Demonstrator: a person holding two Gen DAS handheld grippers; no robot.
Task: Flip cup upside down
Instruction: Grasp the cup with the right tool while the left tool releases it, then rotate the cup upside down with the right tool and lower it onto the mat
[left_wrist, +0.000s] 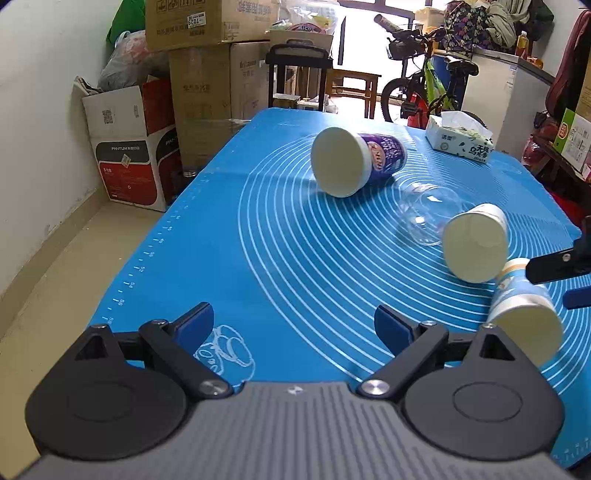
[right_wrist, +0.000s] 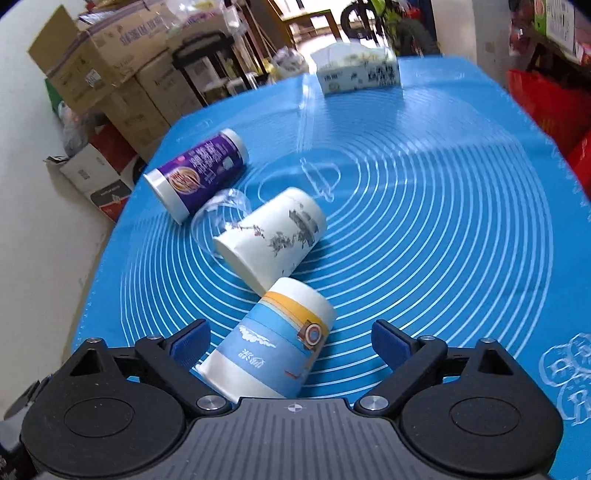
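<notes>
Several cups lie on their sides on the blue mat (left_wrist: 258, 240). A purple paper cup (left_wrist: 354, 160) (right_wrist: 197, 170) lies farthest. A clear plastic cup (left_wrist: 424, 212) (right_wrist: 221, 208) lies beside a white cup with ink drawings (left_wrist: 476, 242) (right_wrist: 273, 236). A blue-and-yellow cup (left_wrist: 524, 306) (right_wrist: 273, 343) lies nearest. My right gripper (right_wrist: 291, 341) is open, its jaws either side of the blue-and-yellow cup; the fingers (left_wrist: 554, 264) show at the left wrist view's right edge. My left gripper (left_wrist: 295, 325) is open and empty over the mat's near edge.
A tissue pack (left_wrist: 460, 138) (right_wrist: 356, 70) sits at the mat's far side. Cardboard boxes (left_wrist: 207, 74) are stacked by the wall on the left, with a bicycle (left_wrist: 424, 88) and a black cart (left_wrist: 297, 74) behind the table. Red crates (right_wrist: 546, 99) stand on the right.
</notes>
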